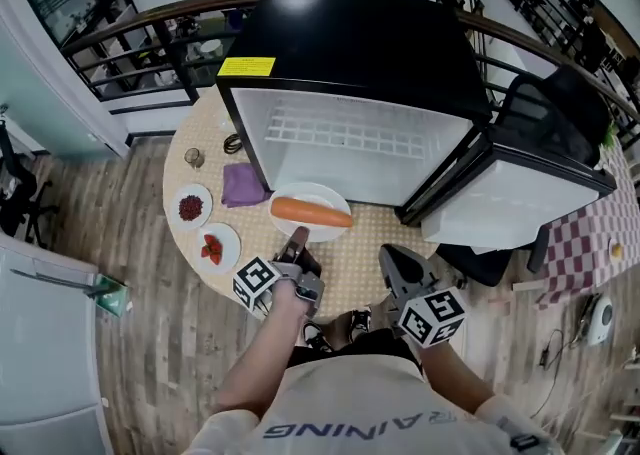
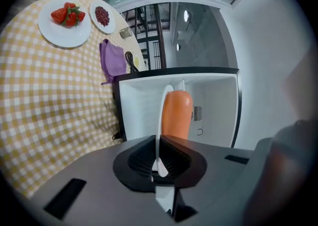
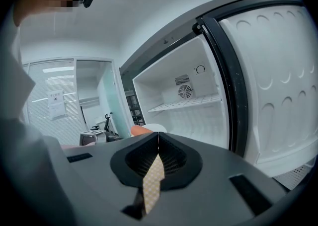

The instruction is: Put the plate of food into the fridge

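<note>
A white plate (image 1: 318,198) bearing a long orange carrot-like piece of food (image 1: 311,212) hangs just in front of the open mini fridge (image 1: 360,138). My left gripper (image 1: 297,243) is shut on the plate's near rim. In the left gripper view the plate (image 2: 159,125) runs edge-on between the jaws of the left gripper (image 2: 159,145), with the orange food (image 2: 176,113) beyond them and the white fridge interior (image 2: 213,106) behind. My right gripper (image 1: 398,261) hovers to the right, shut and empty. The right gripper view has its closed jaws (image 3: 158,138) facing the fridge shelf (image 3: 191,103).
The fridge door (image 1: 520,198) stands swung open at the right. On the round checked table (image 1: 355,258) lie a plate of strawberries (image 1: 216,247), a small plate of red beans (image 1: 191,208) and a purple cloth (image 1: 243,185). The floor is wood.
</note>
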Action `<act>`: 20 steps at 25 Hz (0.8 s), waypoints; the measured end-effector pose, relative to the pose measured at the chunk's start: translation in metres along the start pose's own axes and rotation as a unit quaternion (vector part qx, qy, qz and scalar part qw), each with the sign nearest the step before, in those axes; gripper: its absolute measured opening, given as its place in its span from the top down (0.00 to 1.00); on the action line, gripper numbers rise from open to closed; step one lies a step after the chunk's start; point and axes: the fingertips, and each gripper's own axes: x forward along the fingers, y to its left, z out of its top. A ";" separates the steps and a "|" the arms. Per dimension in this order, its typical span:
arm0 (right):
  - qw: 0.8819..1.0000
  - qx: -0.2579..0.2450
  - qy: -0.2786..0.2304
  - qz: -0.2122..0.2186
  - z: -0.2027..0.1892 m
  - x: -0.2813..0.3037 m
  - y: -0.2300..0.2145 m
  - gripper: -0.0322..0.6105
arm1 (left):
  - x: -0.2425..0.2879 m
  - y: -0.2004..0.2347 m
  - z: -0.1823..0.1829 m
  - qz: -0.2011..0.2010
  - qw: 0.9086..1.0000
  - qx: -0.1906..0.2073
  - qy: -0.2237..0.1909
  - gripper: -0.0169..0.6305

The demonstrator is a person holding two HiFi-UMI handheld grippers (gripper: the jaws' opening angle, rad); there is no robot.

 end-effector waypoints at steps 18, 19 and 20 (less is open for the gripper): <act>0.999 0.016 0.045 0.023 -0.015 0.010 -0.030 0.92 | 0.155 0.049 0.031 0.063 0.998 -0.002 -0.019 0.94; 0.998 0.017 0.047 0.024 -0.016 0.010 -0.031 0.92 | 0.160 0.050 0.033 0.066 0.998 -0.002 -0.021 0.94; 0.998 0.017 0.048 0.025 -0.016 0.010 -0.032 0.92 | 0.164 0.051 0.035 0.068 0.997 -0.002 -0.023 0.94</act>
